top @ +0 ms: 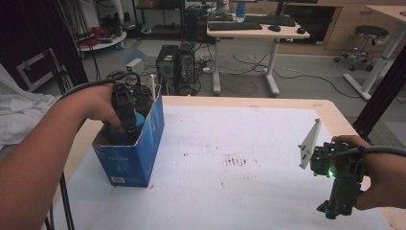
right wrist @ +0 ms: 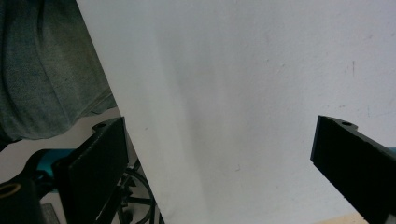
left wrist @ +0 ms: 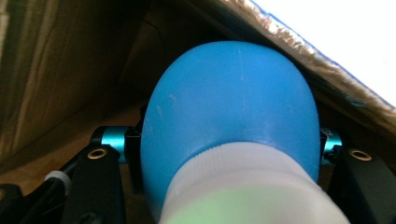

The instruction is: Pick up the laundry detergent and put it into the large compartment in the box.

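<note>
The biggest risk sits at the left claw (top: 125,120), which is down inside the open blue box (top: 129,158) near the tabletop's left edge, pinching a blue bottle (left wrist: 231,112) with a white cap. The bottle is round and smooth, and the jaws bear on its curved sides, so it could squirt out of the grip or twist if the squeeze is uneven. In the left gripper view the bottle lies close under the frayed cardboard rim; on a straight pull it may catch that wall and tip or drag the light box across the tabletop (top: 249,143). The trailing cable could also snag the box flaps.

The left forearm reaches in from the bottom left, the hand curled over the tool and angled steeply down into the box. The right claw (right wrist: 219,158) is held low near the tabletop's right edge, jaws spread wide with nothing between them, pointed toward the person's side.
</note>
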Available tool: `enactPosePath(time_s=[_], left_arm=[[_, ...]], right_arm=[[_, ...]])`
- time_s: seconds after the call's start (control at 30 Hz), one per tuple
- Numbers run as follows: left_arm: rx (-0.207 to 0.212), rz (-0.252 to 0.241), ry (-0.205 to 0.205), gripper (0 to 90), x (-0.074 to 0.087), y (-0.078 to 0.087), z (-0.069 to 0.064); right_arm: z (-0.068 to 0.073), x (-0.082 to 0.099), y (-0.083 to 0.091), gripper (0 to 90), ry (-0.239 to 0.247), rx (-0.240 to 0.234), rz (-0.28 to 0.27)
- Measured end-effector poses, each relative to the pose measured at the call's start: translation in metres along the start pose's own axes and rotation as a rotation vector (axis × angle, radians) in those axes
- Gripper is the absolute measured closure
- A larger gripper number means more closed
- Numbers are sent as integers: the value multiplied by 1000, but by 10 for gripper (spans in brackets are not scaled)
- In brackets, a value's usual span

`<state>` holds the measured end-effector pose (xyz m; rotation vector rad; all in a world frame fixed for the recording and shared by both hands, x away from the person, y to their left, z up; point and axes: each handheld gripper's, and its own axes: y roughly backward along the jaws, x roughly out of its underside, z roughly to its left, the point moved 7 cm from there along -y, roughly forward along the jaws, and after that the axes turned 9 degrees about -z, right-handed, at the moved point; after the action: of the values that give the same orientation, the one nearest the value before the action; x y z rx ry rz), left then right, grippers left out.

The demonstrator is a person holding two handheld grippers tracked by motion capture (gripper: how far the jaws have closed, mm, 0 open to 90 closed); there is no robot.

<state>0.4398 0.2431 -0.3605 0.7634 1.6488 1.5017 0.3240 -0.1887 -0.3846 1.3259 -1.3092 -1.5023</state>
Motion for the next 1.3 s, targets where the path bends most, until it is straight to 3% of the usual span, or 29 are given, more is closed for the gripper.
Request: enactPosePath(time_s=[0.43, 0.83, 1.3], left_arm=[[18, -17, 6, 389, 5, -2, 1], [2, -13, 8, 336, 5, 1, 3], [-6, -30, 15, 298, 3, 14, 3]], right_arm=[[0, -5, -2, 35, 8, -3, 4], [1, -6, -1, 35, 1, -2, -1], [1, -8, -4, 35, 6, -7, 6]])
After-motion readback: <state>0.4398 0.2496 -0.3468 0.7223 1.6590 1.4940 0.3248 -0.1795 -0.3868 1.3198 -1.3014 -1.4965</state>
